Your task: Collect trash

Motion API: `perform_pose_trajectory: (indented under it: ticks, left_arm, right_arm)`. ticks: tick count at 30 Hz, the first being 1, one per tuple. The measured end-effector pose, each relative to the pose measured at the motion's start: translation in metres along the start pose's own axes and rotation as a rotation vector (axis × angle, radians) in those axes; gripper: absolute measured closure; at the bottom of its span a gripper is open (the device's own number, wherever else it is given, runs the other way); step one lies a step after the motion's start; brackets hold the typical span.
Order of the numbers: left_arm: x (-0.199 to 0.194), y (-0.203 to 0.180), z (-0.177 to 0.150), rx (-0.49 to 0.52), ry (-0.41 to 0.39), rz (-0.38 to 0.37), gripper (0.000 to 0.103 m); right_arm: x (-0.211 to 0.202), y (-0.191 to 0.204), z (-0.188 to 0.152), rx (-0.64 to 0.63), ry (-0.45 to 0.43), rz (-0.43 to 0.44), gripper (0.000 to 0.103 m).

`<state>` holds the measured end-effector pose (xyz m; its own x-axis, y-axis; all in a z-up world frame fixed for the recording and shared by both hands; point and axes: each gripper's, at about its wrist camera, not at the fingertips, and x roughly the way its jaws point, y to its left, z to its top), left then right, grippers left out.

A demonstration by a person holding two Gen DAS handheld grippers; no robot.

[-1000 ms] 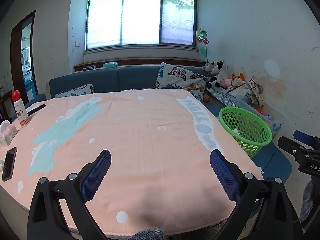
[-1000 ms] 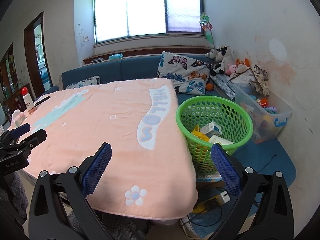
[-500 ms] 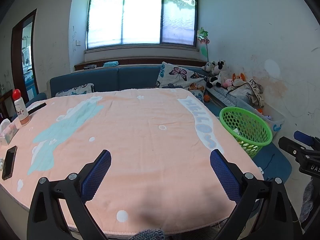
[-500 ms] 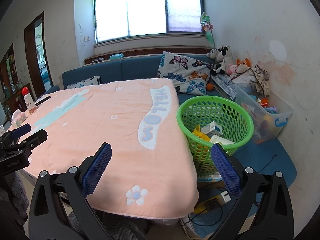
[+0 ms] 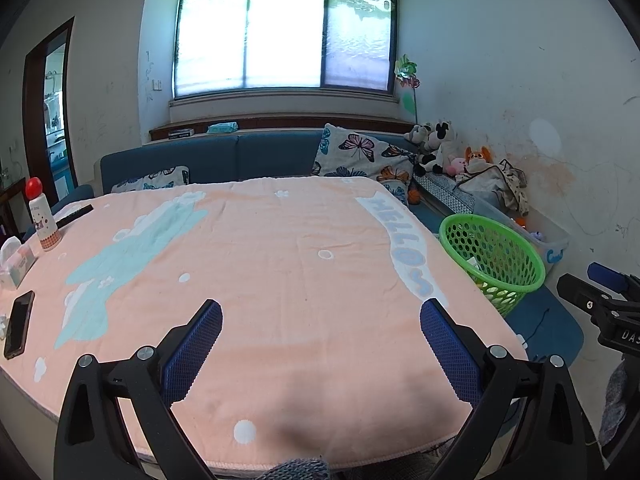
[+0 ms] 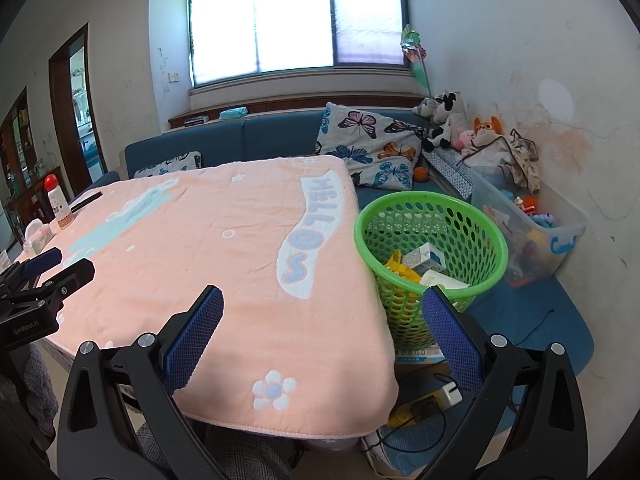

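The green basket (image 6: 430, 240) stands on the floor just beside the right edge of the table (image 5: 280, 280), near that edge's front half. It is a round, bright green plastic basket with a thick rolled rim and walls pierced all over by round holes, narrowing toward the bottom. Inside lie a small white and blue carton (image 6: 424, 258), a flat white packet (image 6: 442, 280) and some yellow pieces (image 6: 396, 266), all heaped against the near wall; in the left wrist view only the inner far wall and a little of the contents show.

The table is covered by a peach blanket (image 6: 224, 248) with a white band reading HELLO along its right edge and a pale teal figure toward the left. At the left edge stand a red-capped bottle (image 5: 42, 216), a tissue pack (image 5: 16, 260) and a black phone (image 5: 18, 324).

The left gripper (image 5: 320, 344) hovers over the front edge, fingers spread wide, grasping nothing. The right gripper (image 6: 322, 340) hangs above the front right corner, likewise released and empty, its right finger (image 6: 452, 340) overlapping the basket's near wall in view.
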<state>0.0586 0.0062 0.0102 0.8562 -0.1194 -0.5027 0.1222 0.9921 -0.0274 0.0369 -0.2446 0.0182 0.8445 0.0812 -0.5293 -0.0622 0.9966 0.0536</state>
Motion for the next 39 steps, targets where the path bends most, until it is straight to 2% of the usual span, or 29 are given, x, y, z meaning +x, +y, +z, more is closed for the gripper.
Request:
perform_pose_trajectory:
  ticks: [39]
  left_arm:
    - [0.007, -0.0064, -0.0063, 0.002, 0.016, 0.004, 0.007]
  right_arm:
    - [0.0079, -0.0004, -0.0035, 0.0, 0.006, 0.009, 0.004]
